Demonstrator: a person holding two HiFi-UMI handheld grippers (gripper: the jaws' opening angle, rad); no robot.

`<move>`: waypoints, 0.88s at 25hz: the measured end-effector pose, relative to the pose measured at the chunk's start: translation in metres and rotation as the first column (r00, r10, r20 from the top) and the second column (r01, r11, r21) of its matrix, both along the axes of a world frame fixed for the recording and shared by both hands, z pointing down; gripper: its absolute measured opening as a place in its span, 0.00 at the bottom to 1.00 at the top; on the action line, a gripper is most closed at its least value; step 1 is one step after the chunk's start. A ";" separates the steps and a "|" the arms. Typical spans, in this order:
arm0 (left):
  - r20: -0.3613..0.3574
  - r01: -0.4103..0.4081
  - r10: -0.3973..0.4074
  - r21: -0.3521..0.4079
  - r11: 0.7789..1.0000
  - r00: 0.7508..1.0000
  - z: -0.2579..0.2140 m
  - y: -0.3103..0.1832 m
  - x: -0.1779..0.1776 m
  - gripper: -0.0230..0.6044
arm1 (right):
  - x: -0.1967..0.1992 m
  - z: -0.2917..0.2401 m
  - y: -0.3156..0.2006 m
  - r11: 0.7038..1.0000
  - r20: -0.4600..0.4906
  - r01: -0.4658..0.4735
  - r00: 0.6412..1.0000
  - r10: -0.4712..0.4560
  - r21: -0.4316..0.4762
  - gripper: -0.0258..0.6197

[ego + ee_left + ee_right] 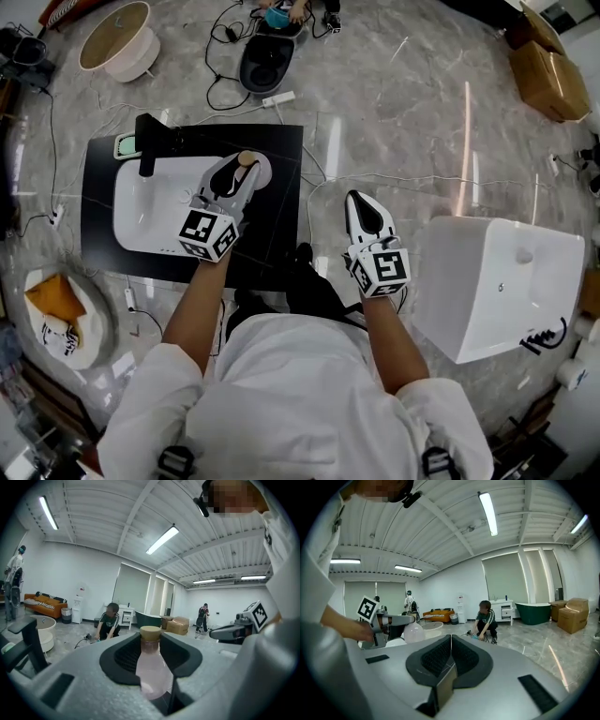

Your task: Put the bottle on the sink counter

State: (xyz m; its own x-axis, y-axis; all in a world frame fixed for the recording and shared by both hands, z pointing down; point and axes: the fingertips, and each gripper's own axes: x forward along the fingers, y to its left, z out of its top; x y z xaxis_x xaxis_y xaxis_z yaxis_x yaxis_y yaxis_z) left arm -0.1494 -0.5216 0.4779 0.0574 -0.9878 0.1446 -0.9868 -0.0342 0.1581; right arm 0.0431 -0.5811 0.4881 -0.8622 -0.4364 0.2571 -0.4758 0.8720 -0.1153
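Note:
A pale pink bottle (152, 670) with a cork-coloured cap (151, 631) stands upright between the jaws of my left gripper (151, 660), which is shut on it. In the head view the left gripper (234, 181) holds the bottle's cap (247, 158) over the right end of the white sink (155, 206), which is set in a black counter (281, 150). My right gripper (368, 217) hangs to the right of the counter, over the floor, shut with nothing between its pads (461, 656). The bottle (412, 632) also shows in the right gripper view, at the left.
A black faucet (148, 142) stands at the sink's back left. A white basin unit (497, 281) sits on the floor to the right. Cables and a power strip (278, 97) lie behind the counter. Cardboard boxes (548, 75) are at the far right. A person (108, 620) crouches in the background.

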 end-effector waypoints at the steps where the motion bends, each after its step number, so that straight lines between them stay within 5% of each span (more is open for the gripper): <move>1: 0.007 0.003 -0.003 0.001 1.000 1.000 0.007 -0.006 0.001 0.25 | -0.002 0.004 -0.005 1.000 0.003 0.005 1.000 -0.005 -0.008 0.06; 22: 0.055 0.062 -0.060 -0.021 0.998 0.997 0.117 -0.102 -0.007 0.25 | -0.034 0.048 -0.093 0.999 0.016 -0.036 0.999 0.037 -0.026 0.06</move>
